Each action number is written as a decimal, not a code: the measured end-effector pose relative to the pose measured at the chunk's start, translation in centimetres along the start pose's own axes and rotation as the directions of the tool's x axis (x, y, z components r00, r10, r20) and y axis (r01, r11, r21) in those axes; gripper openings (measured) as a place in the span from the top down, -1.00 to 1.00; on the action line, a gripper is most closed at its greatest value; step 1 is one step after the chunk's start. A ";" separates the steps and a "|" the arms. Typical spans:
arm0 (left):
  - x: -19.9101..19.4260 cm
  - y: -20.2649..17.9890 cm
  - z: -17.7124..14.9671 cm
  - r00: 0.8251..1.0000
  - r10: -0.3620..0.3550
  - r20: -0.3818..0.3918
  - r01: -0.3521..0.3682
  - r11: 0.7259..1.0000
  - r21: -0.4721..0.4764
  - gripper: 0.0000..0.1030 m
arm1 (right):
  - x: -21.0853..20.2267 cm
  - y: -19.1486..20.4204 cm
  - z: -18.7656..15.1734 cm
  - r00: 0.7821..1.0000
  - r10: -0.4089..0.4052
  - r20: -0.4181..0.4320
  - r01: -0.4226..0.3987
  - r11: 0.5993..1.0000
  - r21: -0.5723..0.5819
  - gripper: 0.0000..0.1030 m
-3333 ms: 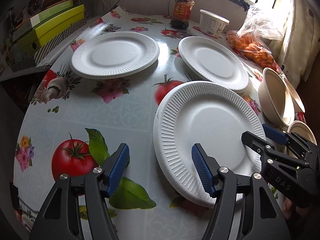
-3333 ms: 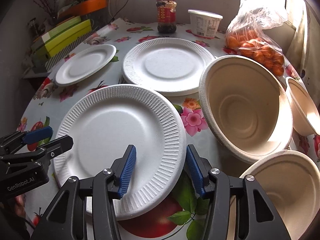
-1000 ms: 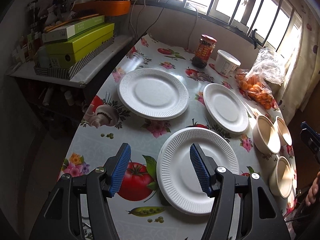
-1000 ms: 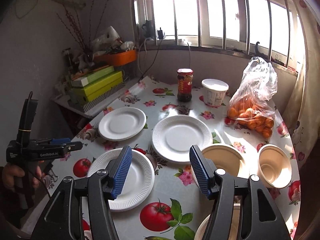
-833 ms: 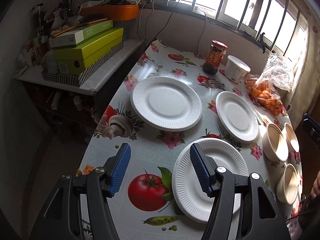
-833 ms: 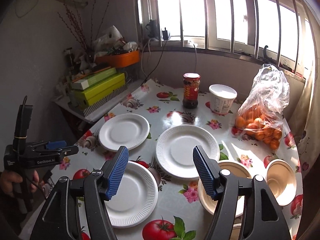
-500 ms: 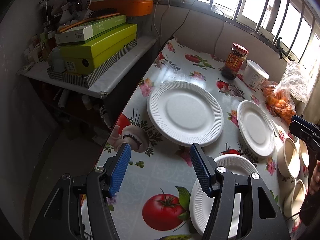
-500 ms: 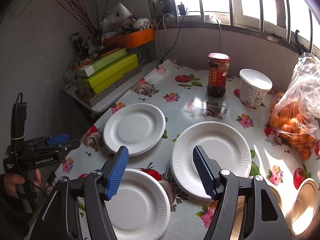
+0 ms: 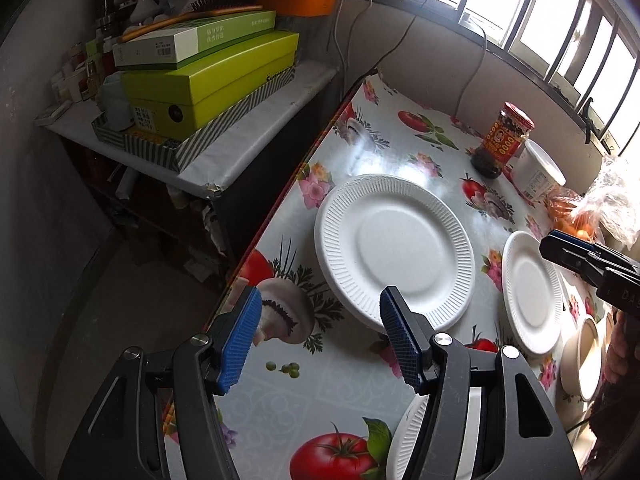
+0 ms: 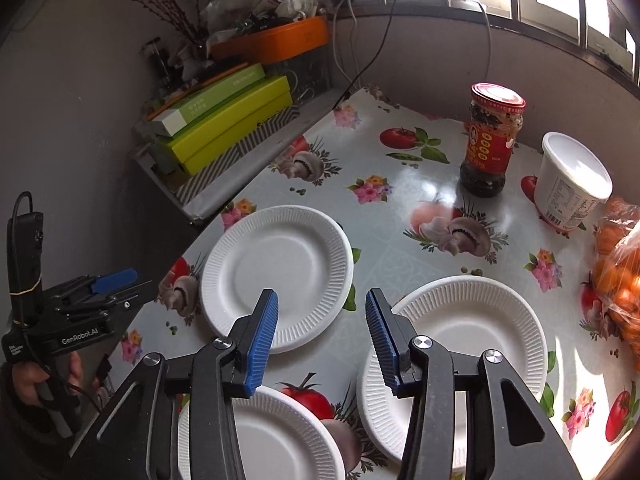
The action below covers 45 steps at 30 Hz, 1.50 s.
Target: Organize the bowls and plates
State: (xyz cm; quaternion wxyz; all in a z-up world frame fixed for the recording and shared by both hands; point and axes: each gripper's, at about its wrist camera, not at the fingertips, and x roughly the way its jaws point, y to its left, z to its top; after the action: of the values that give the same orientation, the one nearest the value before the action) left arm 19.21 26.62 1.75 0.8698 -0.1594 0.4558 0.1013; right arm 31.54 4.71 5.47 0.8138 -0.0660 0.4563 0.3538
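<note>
Three white paper plates lie apart on the patterned worktop (image 10: 400, 256): the far-left plate (image 10: 276, 276), the right plate (image 10: 464, 356) and the near plate (image 10: 260, 440), all holding nothing, while two beige bowls (image 9: 580, 356) sit at the worktop's right edge, their insides hard to make out. Behind them stand a red-labelled jar (image 10: 490, 140) of dark sauce, a lidded white tub (image 10: 568, 180) and a plastic bag of oranges (image 10: 618, 280). The left gripper (image 9: 320, 336) and right gripper (image 10: 320, 332) hover above the plates with jaws spread wide, gripping nothing.
</note>
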 end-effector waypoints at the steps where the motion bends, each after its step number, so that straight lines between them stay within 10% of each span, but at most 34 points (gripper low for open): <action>1: 0.5 0.3 0.2 1.000 -0.015 -0.011 0.015 1.000 -0.014 -0.21 | 0.7 -0.1 0.3 1.000 -0.010 -0.009 0.010 1.000 -0.011 0.33; 5: 2.3 0.6 0.7 0.999 -0.016 -0.052 0.015 0.999 -0.029 0.08 | 3.4 -1.5 1.2 0.998 0.022 -0.061 -0.020 0.999 0.026 0.46; 22: 6.2 0.8 2.4 0.991 -0.091 -0.098 0.083 0.993 -0.078 0.12 | 10.6 -4.4 2.4 0.975 0.128 -0.181 -0.101 0.983 0.152 0.46; 45: 7.2 0.4 2.1 0.993 -0.077 -0.090 0.073 0.996 -0.049 0.60 | 11.4 -4.4 2.0 0.972 0.150 -0.181 -0.117 0.977 0.180 0.70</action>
State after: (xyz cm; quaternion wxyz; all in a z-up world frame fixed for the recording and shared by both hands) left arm 24.78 27.98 -3.10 0.8474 -0.2006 0.4865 0.0714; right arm 39.55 8.18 -3.37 0.7424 -0.0001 0.5650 0.3600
